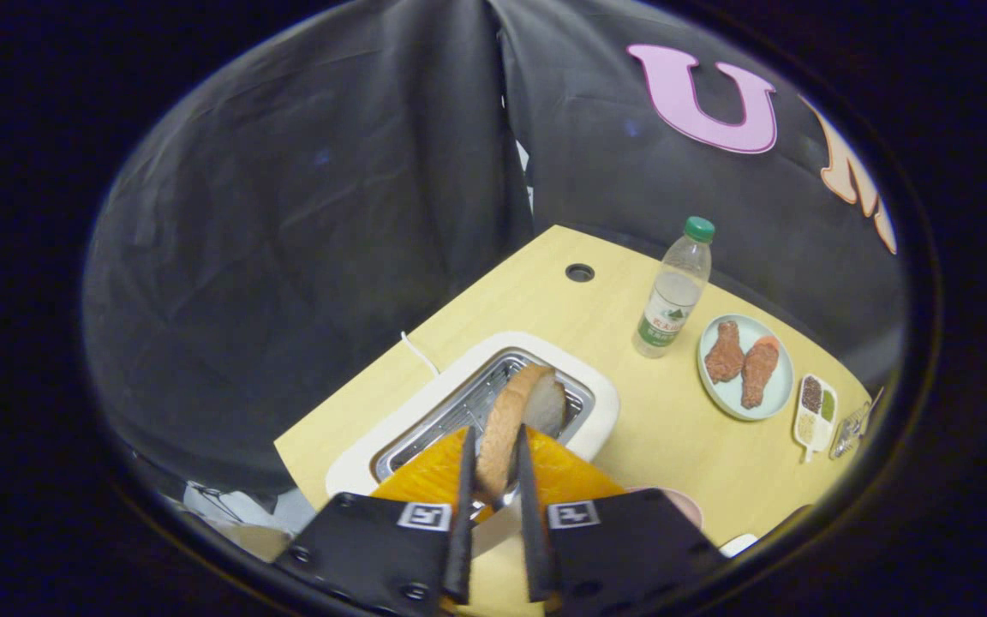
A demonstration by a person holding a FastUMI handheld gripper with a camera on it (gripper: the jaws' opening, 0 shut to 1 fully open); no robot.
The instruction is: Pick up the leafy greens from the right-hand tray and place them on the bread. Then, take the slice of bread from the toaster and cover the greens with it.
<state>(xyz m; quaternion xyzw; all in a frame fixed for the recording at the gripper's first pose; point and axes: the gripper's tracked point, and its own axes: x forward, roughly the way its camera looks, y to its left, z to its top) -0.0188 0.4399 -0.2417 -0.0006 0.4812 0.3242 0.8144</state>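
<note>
A slice of bread (512, 422) with a brown crust stands on edge between my two fingers, and my gripper (493, 446) is shut on it. The slice hangs just above the slot of the white toaster (596, 403), whose metal rack (459, 411) shows behind it. The toaster sits on a pale wooden table (622, 317). The leafy greens and the other bread are hidden from me.
Beyond the toaster to the right stand a clear water bottle with a green cap (675, 291), a light plate with two brown meat pieces (742, 364), and a small divided dish of seasonings (816, 410). A pink rim (689, 504) peeks out beside my right finger.
</note>
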